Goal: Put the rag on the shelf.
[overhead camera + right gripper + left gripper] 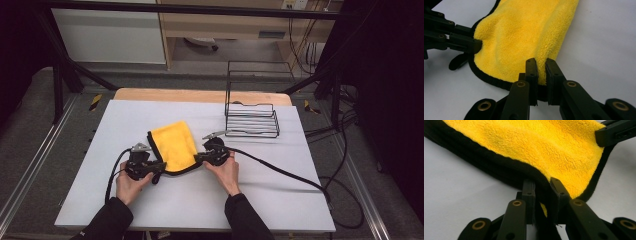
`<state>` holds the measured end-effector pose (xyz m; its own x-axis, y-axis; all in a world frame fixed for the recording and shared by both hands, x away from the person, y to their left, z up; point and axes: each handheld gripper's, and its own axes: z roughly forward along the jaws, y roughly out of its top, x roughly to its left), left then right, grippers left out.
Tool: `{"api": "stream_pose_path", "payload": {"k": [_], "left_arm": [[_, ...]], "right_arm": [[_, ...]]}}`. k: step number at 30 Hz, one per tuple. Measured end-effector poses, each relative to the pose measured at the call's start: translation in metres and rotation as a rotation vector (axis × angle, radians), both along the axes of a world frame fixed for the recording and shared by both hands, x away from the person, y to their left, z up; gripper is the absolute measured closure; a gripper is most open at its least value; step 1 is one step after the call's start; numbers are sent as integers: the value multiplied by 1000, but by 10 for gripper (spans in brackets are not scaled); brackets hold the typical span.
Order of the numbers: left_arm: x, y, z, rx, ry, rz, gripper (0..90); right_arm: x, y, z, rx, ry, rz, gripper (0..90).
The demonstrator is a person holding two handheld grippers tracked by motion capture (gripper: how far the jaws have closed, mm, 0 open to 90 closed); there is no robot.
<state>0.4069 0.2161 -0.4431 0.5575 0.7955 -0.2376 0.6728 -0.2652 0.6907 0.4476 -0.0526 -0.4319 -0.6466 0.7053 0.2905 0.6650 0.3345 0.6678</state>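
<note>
While the yellow cloth (pixel 173 143) lies folded, left gripper (pixel 543 185) and right gripper (pixel 541 65) pinch its near corners — 2 grips.

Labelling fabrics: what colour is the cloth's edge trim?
Black, bordering the yellow cloth; clearest in the left gripper view.

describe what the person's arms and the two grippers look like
Both sleeves are black and long. The left gripper and right gripper are black, each with a grey three-cornered plate on top, brass-coloured pivot rings on flat link arms, and a trailing black cable.
</note>
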Motion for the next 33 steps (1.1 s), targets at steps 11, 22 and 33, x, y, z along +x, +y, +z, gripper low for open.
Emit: {"api": "stream_pose_path", "payload": {"k": [11, 22, 33], "left_arm": [[-25, -20, 4, 13, 16, -113, 756], [-51, -32, 3, 32, 10, -185, 753], [-55, -36, 0, 70, -15, -177, 748]], "right_arm": [[-48, -22, 8, -28, 15, -45, 818], [-98, -36, -1, -23, 18, -88, 814], [-66, -48, 3, -35, -140, -76, 468]]}}
